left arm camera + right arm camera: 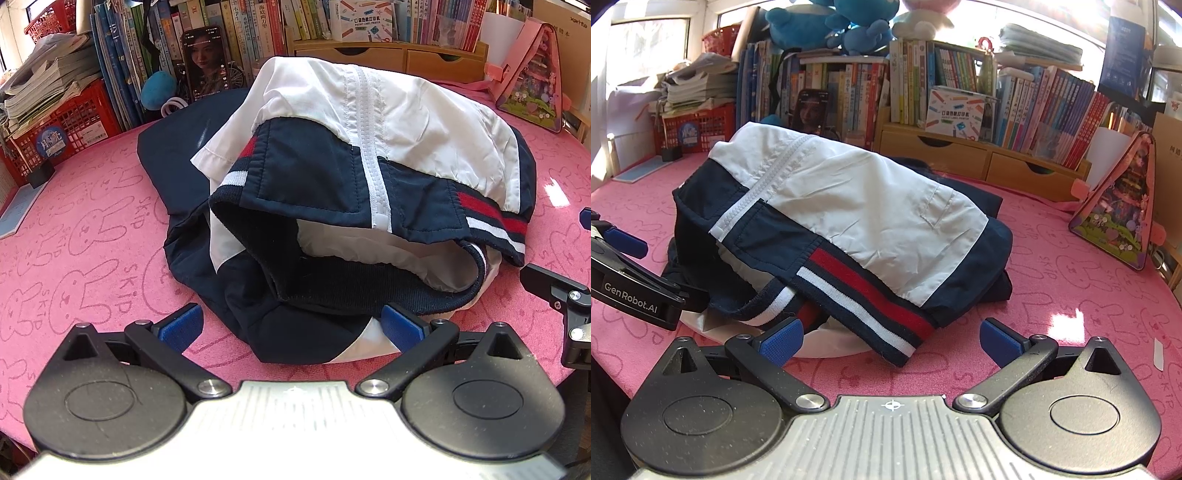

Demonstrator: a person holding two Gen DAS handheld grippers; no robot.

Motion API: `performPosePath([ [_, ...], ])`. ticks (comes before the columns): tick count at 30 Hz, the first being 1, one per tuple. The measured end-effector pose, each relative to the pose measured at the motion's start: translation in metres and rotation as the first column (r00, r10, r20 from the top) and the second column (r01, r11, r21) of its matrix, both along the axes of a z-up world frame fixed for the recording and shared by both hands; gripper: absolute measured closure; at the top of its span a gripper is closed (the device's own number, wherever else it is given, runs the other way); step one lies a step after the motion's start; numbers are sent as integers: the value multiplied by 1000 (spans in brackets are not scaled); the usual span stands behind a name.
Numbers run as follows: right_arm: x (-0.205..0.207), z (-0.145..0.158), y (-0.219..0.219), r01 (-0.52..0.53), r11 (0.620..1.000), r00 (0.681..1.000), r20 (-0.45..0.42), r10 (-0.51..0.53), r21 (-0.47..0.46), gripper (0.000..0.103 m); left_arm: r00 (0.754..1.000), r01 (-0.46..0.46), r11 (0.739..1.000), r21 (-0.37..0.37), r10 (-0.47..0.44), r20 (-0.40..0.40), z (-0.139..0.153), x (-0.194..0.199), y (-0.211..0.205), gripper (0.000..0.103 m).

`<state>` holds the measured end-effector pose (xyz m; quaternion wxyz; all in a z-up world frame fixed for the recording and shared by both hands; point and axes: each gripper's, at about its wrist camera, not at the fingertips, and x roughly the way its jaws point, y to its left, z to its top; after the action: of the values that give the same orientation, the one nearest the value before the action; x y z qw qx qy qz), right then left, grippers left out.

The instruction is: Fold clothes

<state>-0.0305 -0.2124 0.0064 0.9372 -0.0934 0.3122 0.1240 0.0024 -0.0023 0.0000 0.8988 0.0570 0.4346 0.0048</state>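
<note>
A navy and white jacket (pixel 369 122) with a white zipper and red-white striped hem lies folded in a loose heap on the pink bunny-print table cover (pixel 92 236). My left gripper (pixel 291 326) is open at the near edge; its blue pads straddle a navy and white corner of the jacket without closing on it. In the right wrist view the same jacket (pixel 871 206) fills the middle. My right gripper (pixel 892 339) is open, with the striped hem lying between its blue pads. The left gripper (pixel 624 258) shows at the left edge there.
Rows of books (pixel 960 74) and wooden drawers (pixel 979 155) stand at the back. A phone (pixel 207 62) leans against them. A red crate (pixel 66 125) with stacked papers sits at back left, a pink triangular toy case (pixel 1119 206) at right. Plush toys top the shelf.
</note>
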Motion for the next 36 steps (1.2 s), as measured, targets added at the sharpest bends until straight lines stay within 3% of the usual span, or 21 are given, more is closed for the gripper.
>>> performPosePath([
  [26,0,-3,1,3,1000,1000,-6,-3,-8,0,1000,-7,1000,-9,7,-27,-2,2,3,0],
  [36,0,-4,0,2,1000,1000,-6,-3,-8,0,1000,-1,1000,30,1,-11,-3,1,-2,0],
])
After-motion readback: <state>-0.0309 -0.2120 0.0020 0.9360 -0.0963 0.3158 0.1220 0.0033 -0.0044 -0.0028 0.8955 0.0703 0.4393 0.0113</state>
